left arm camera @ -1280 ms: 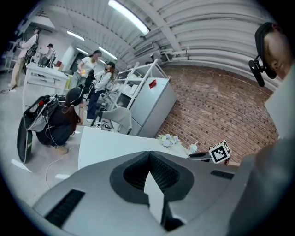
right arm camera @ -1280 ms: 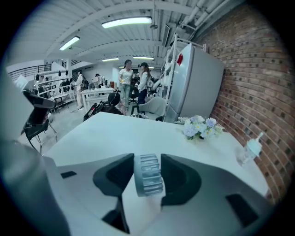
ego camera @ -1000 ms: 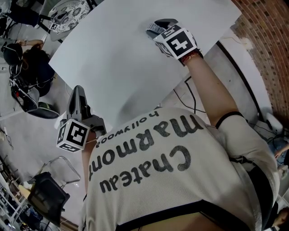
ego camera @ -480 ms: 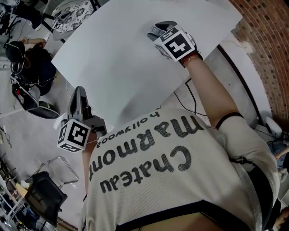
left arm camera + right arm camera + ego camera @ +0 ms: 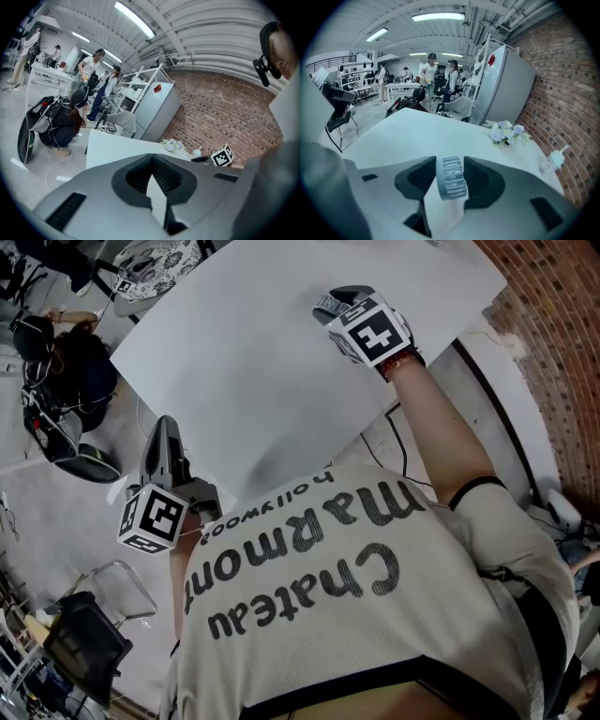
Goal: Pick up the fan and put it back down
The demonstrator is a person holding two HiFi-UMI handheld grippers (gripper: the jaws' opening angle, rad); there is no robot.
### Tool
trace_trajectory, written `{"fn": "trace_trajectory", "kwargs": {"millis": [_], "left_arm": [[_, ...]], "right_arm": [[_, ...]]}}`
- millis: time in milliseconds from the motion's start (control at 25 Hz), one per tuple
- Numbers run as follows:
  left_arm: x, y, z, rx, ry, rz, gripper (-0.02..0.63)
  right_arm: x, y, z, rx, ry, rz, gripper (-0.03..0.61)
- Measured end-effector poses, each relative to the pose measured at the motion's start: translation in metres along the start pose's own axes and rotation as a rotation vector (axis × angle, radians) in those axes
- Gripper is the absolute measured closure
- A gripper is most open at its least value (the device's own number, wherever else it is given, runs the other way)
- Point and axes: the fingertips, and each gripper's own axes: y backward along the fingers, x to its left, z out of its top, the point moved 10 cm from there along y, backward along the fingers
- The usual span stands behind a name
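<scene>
right gripper view, right gripper (image 5: 450, 163) clamped on fan (image 5: 451, 182), flowers (image 5: 505, 132) beyond on table (image 5: 412, 133), left gripper (image 5: 151, 157) closed

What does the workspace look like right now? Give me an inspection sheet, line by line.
Surface: white table, no spills seen.
Job's things: small grey fan, between the right jaws.
Clutter: pale flowers and a clear plastic item on the table's far side.
Grippers: right gripper shut on the fan; left gripper shut, empty, beside the table's edge.
Cables: black cable on the floor beside the table.
Surroundings: brick wall, grey cabinet, people at benches behind.
</scene>
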Motion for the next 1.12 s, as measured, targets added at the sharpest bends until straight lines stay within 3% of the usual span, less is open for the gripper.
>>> {"fn": "trace_trajectory", "kwargs": {"millis": [1120], "left_arm": [[0.001, 0.015, -0.006, -0.008, 0.012, -0.007, 0.612]], "right_arm": [[-0.001, 0.014, -0.007, -0.001, -0.059, -0.014, 0.38]]}}
